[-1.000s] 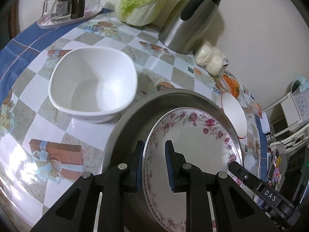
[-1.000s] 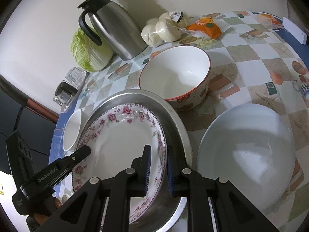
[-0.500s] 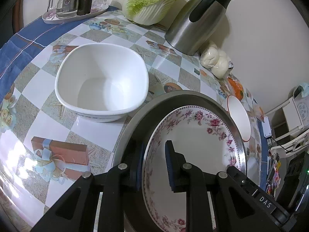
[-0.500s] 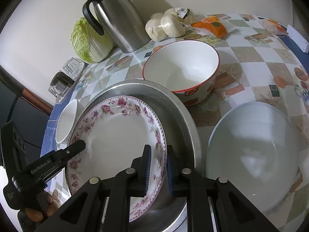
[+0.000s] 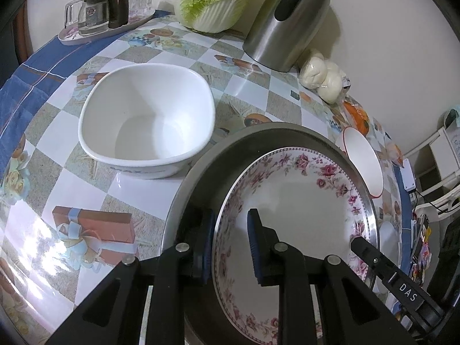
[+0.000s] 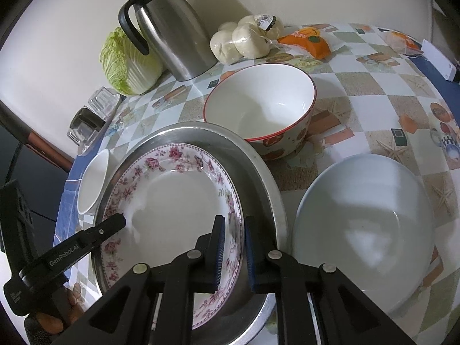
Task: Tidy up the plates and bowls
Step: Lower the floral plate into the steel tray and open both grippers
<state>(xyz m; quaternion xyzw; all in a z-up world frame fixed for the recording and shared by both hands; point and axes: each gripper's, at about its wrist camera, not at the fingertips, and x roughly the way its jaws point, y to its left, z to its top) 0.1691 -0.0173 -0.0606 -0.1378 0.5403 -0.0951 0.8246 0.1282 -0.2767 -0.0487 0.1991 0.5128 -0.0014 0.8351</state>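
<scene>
left gripper [image 5: 231,244] pinching floral plate [image 5: 299,201] rim | right gripper [image 6: 232,250] pinching opposite rim | plate in metal tray [image 6: 258,166]

A round bench [image 5: 253,92] in a checkered, picture-printed cloth stands against a plain cream wall [image 5: 388,43] (glare on the bench's near edge); white shelving [image 5: 442,155] stands beyond.

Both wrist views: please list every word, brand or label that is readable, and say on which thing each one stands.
"DAS": on the right gripper.
"GenRobot.AI": on the left gripper.
"MAX", then blurred letters: on the side of the white square bowl.
Label on the bag of buns: too small to read.
Print on the orange packet: too blurred to read.
</scene>
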